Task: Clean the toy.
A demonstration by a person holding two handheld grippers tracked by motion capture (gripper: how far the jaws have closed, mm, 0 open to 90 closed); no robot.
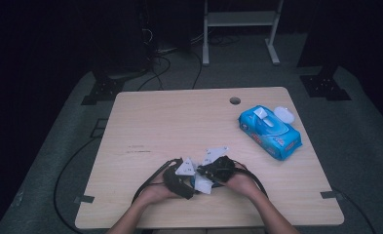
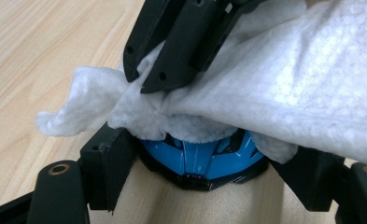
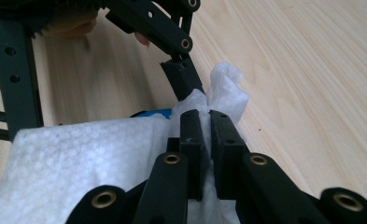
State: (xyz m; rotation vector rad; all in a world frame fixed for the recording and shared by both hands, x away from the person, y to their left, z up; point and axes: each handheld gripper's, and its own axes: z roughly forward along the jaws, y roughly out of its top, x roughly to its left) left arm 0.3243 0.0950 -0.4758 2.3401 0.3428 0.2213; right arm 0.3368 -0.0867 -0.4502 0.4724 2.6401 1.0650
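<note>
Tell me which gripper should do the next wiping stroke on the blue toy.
Right. The right gripper is shut on the white wipe, draped over the blue toy, which the left gripper holds.

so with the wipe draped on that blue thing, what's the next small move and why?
Probably drag the right gripper sideways so the wipe rubs across the blue object. The right gripper is shut on the wipe, which already lies over the object's top, and the left gripper clamps the object from both sides.
</note>
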